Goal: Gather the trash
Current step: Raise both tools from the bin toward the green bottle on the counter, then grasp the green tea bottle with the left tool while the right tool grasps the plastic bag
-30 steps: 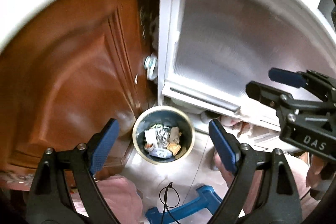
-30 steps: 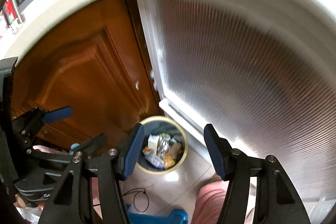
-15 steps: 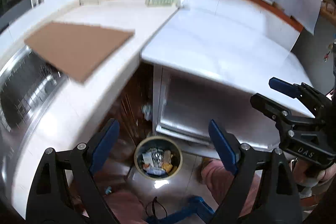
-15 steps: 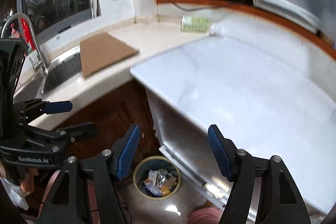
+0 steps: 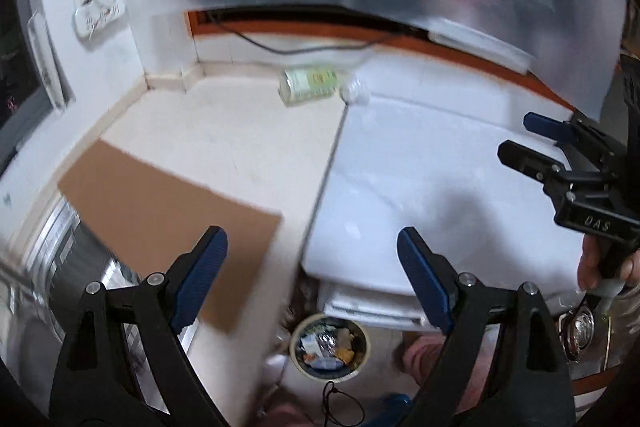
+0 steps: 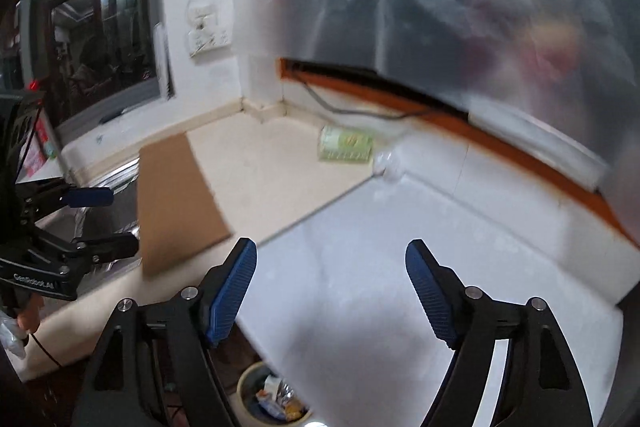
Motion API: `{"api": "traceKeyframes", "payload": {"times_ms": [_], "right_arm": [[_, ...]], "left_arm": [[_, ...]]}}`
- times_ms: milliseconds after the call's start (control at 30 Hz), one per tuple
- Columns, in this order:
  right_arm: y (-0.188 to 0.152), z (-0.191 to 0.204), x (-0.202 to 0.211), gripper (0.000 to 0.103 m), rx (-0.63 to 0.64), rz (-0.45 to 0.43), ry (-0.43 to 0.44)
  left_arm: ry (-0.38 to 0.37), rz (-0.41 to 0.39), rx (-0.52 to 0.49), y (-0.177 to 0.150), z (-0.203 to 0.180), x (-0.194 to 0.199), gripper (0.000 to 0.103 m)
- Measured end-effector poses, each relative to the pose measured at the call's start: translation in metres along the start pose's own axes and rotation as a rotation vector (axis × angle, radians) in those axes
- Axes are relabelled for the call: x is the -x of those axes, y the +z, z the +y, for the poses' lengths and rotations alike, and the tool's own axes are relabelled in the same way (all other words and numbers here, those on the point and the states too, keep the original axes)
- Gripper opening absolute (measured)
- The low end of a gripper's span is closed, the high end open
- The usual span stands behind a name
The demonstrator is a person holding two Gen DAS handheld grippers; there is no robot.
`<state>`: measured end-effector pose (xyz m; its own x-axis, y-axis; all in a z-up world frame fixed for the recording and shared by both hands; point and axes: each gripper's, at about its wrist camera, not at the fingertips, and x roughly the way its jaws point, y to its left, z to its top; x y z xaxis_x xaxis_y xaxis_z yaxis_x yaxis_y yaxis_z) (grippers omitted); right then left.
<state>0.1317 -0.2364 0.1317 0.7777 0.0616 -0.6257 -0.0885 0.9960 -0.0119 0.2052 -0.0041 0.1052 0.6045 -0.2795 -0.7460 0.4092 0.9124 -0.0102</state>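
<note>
A: Two views are given. In the left wrist view, what is carried by the left gripper (image 5: 312,279)?

B: Nothing is carried. Its jaws are seen spread wide, with no thing between the blue pads. Below and just behind the fingertips, on the floor, a trash bin (image 5: 329,346) is seen with wrappers and scraps already inside, so part of the collecting is judged done.

A: And what is left?

B: Well ahead of the gripper, at the back of the countertop (image 5: 248,143), a pale green package (image 5: 309,85) is seen lying on its side, with a clear crumpled plastic piece (image 5: 355,91) touching or just beside it; which cannot be told. Both are judged to be trash not yet picked up. A brown cardboard sheet (image 5: 160,211) is seen ahead and to the left, partly over the sink (image 5: 60,251); whether it counts as trash cannot be told.

A: What is shown in the right wrist view?

B: The right gripper (image 6: 332,291) is seen with its jaws opening and nothing between them. The green package (image 6: 346,143) and the plastic piece (image 6: 387,163) are seen well ahead, slightly above the fingertips in the picture. The bin (image 6: 272,401) is seen below the left finger, filled partway. The left gripper (image 6: 106,219) is seen off to the left, also empty.

A: So how far along is the task judged?

B: It is judged partly done: some trash is binned, and at least two items are left on the counter, with neither yet reached.
</note>
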Motion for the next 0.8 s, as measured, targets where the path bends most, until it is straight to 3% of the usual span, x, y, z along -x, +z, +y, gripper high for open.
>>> {"api": "traceKeyframes", "payload": {"times_ms": [200, 367, 600, 800], "right_arm": [[0.076, -0.041, -0.075, 0.079, -0.008, 0.045, -0.066], [0.119, -0.080, -0.156, 0.079, -0.106, 0.108, -0.073], [0.136, -0.116, -0.265, 0.079, -0.218, 0.178, -0.089], [0.117, -0.128, -0.339, 0.079, -0.294, 0.240, -0.071]], "left_arm": [[0.025, 0.036, -0.071, 0.086, 0.009, -0.059, 0.085], [0.081, 0.026, -0.177, 0.139, 0.004, -0.126, 0.085], [0.066, 0.020, -0.250, 0.189, 0.003, -0.216, 0.085], [0.113, 0.035, -0.423, 0.203, -0.013, -0.284, 0.085]]}}
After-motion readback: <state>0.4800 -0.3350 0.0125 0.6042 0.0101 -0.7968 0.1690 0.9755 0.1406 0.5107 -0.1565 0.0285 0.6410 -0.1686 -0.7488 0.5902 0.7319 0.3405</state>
